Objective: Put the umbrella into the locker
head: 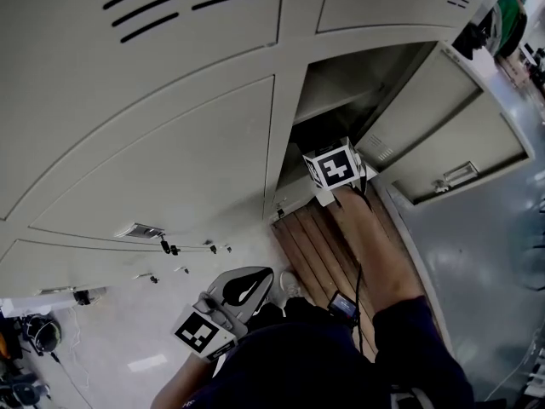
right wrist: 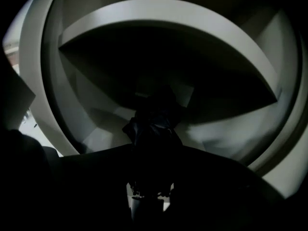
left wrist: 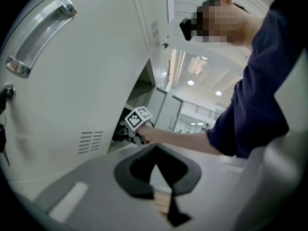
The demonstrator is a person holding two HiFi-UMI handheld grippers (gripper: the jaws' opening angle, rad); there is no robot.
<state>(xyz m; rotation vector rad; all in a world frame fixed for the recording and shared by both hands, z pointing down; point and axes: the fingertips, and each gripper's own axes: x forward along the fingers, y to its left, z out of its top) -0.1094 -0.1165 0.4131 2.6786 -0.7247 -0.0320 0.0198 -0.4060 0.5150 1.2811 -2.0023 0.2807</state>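
The umbrella [right wrist: 153,129] is a dark, folded bundle that sticks out from between the jaws of my right gripper [right wrist: 154,146], which is shut on it. It points into the dim inside of the open locker [head: 341,92]. In the head view only this gripper's marker cube [head: 334,169] shows, at the locker's mouth, and the jaws and umbrella are hidden behind it. My left gripper [head: 255,278] hangs low at the left, away from the locker, shut with nothing in it. Its own view shows the right gripper's cube [left wrist: 138,118] at the opening.
The open locker's door [head: 443,135] is swung out to the right. Shut locker doors [head: 162,152] fill the left, some with keys [head: 169,247] in their locks. A wooden slatted platform [head: 328,245] lies on the floor below the opening. A door handle [left wrist: 41,37] is close by.
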